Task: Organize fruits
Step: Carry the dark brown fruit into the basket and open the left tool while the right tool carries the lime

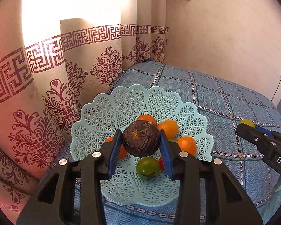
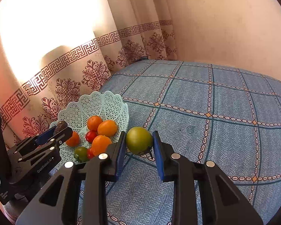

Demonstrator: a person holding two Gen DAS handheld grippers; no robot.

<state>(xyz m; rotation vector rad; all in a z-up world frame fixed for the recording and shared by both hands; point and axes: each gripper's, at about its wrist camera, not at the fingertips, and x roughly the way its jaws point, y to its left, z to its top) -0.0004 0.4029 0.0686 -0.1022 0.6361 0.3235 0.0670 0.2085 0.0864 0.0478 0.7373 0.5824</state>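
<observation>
1. My left gripper is clamped on a dark wrinkled fruit, likely an avocado. Both blue pads touch its sides, and it sits centre of the left wrist frame.
2. That fruit hangs directly over the mint lattice basket, above the pile and not resting in it. I can't tell how much height is left.
3. In the basket below: oranges, a green fruit at lower centre, and a bit of red fruit by my right pad.
4. My right gripper brackets a green round fruit, centre of the right wrist frame. Both pads look pressed to its sides, so I read it as gripped. Whether it's lifted off the blue checked cloth I can't tell.
5. Key relation: the basket lies left of my right claw, in the mid-left of that frame, with its near rim just beside my left pad. The green fruit is outside the rim, to its right.
6. In the same view my left gripper sits at the basket's left side, holding the dark fruit over the rim area.
7. Judgement: the left side is nearer to a drop, which means letting go straight down. The right needs a short leftward carry over the rim.
8. Risk: both claws meet over the same small basket, and round fruit could roll off the pile.
</observation>
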